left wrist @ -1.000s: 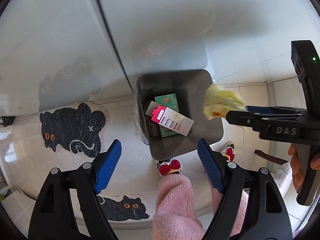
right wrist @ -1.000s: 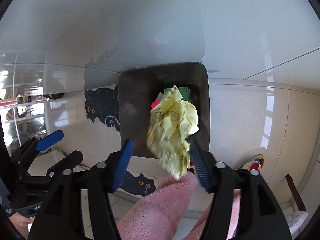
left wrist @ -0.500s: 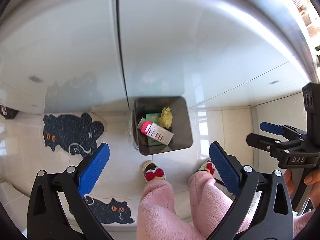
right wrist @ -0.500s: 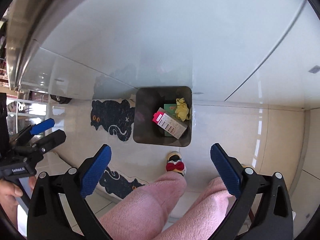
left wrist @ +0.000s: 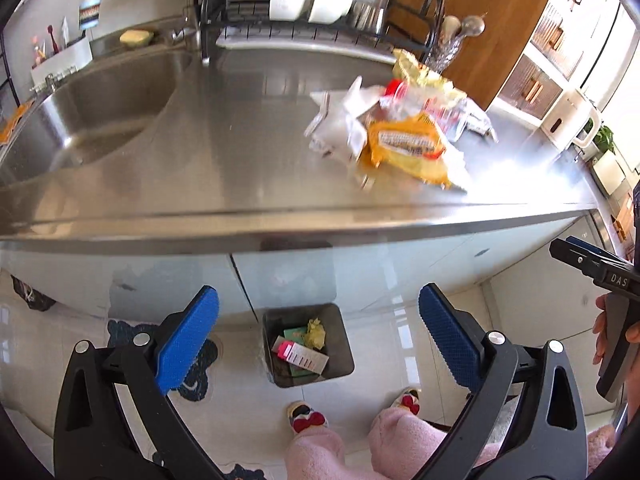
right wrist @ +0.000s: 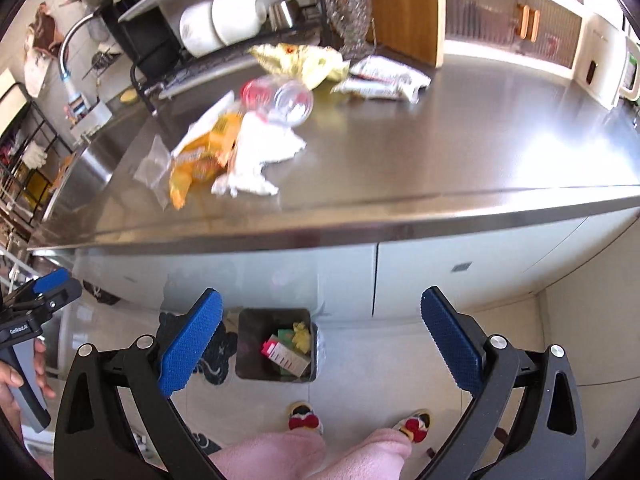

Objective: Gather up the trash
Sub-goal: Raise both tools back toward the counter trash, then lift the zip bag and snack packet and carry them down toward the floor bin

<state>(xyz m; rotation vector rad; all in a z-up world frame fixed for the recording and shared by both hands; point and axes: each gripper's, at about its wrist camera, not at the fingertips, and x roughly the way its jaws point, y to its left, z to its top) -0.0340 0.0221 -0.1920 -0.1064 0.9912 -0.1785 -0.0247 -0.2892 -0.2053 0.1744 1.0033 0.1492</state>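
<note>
Left wrist view: steel counter (left wrist: 224, 152) holds wrappers (left wrist: 404, 136) beside sink (left wrist: 100, 100).

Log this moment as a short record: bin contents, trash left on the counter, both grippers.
bin: on the floor below the counter edge; holds a crumpled yellow paper, a pink-ended box and a green pack
counter: orange wrapper, white crumpled paper, clear plastic bottle, yellow wrapper, silver packets
left gripper: jaws wide, nothing between them
right gripper: jaws wide, nothing between them
</note>
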